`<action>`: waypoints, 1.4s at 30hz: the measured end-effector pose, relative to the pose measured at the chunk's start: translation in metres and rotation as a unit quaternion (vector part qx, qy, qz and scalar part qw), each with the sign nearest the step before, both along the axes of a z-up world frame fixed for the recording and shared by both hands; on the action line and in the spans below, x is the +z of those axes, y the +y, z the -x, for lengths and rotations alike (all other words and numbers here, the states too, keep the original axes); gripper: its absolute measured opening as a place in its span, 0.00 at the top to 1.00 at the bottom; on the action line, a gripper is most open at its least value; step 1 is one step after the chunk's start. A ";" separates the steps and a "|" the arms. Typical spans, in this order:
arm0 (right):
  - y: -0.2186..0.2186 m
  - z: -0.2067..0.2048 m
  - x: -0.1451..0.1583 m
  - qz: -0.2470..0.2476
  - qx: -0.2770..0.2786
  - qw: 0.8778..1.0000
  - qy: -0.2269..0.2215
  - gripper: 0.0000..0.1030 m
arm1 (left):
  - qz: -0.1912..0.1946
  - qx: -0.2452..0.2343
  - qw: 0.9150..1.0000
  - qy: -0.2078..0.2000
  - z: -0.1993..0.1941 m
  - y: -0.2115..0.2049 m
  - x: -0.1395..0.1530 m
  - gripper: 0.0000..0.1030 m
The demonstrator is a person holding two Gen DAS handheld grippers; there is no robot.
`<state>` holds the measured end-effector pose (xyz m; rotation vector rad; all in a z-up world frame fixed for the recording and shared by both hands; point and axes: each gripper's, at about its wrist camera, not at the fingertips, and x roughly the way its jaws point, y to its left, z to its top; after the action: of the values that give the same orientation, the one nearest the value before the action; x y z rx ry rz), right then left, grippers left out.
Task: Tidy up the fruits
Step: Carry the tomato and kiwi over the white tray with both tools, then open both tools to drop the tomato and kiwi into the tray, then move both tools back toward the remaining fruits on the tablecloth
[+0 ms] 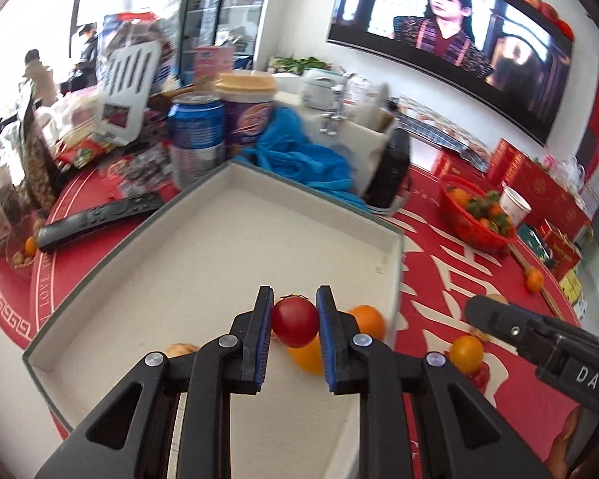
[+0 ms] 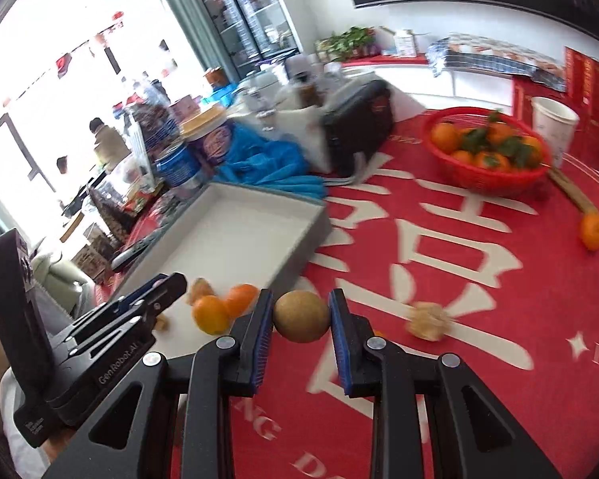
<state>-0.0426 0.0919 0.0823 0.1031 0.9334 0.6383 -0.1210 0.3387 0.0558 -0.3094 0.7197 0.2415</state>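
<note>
My left gripper (image 1: 294,319) is shut on a red cherry tomato (image 1: 294,321) and holds it over the near corner of the shallow white box (image 1: 235,231). Two small oranges (image 1: 365,319) and a husked fruit (image 1: 181,349) lie in that corner. My right gripper (image 2: 301,315) is shut on a round brown fruit (image 2: 301,316) above the red mat, just right of the box (image 2: 235,235). The left gripper also shows in the right wrist view (image 2: 171,283). On the mat lie a small orange (image 1: 466,353), a husked fruit (image 2: 427,319) and another orange (image 2: 593,230).
A red basket of oranges (image 2: 487,147) and a paper cup (image 2: 553,127) stand at the far right. Behind the box are a blue cloth (image 1: 299,155), a blue can (image 1: 195,135), a purple tub (image 1: 247,111), a black remote (image 1: 96,217) and snack packets. Red gift boxes (image 1: 539,183) line the right edge.
</note>
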 end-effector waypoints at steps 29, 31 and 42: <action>0.093 -0.032 -0.023 0.029 0.021 0.999 0.036 0.00 | 0.056 0.126 0.990 0.005 0.020 0.062 -0.013 0.22; 0.077 -0.035 -0.014 0.028 -0.008 0.999 0.021 0.00 | 0.039 0.110 0.993 0.002 0.018 0.052 -0.010 0.22; -0.074 -0.076 -0.003 0.137 -0.186 0.973 -0.019 0.00 | -0.012 -0.063 0.998 -0.025 0.008 -0.042 0.006 0.21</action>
<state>0.0334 0.0181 0.0795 0.0180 0.9262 0.1616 -0.1294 0.2962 0.0619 -0.2444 0.6843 0.1223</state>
